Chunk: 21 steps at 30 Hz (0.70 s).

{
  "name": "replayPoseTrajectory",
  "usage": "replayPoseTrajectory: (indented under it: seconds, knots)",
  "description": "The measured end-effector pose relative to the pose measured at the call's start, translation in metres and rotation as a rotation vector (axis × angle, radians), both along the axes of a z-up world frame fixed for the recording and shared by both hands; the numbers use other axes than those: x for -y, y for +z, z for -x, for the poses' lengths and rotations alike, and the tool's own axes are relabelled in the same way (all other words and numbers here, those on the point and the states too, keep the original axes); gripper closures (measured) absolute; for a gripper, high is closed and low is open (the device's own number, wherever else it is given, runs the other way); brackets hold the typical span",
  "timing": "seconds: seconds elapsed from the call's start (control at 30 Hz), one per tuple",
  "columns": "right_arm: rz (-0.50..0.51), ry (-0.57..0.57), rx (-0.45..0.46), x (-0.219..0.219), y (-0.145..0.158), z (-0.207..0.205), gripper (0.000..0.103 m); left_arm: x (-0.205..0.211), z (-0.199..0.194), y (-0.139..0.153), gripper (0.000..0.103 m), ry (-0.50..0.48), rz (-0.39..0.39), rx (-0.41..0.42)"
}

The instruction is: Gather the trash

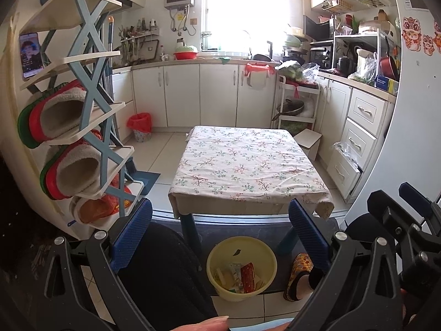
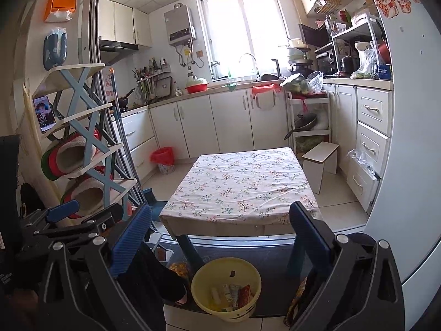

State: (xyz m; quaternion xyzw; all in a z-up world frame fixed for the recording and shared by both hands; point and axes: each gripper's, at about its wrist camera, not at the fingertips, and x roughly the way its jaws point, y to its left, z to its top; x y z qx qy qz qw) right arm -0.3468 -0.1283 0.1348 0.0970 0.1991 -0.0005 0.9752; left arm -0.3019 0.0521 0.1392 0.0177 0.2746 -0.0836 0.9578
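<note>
The crumpled wrappers and small cartons (image 1: pixel 239 275) lie in the round yellow plastic bin (image 1: pixel 264 251) on the floor, before the floral-clothed worktop (image 1: pixel 248 162); they look light, soft, crushable, best pinched by an edge. Left gripper (image 1: pixel 220 237) and right gripper (image 2: pixel 220 237) hover level above, jaws spread wide, empty.
</note>
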Motion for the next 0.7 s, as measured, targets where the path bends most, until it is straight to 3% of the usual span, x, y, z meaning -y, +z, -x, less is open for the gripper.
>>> replayPoseTrajectory:
  seconds: [0.7]
  knots:
    - [0.001, 0.011, -0.016, 0.0013, -0.0031, -0.0003, 0.007, -0.0082, 0.0017, -0.0079, 0.008, -0.012, 0.057, -0.002]
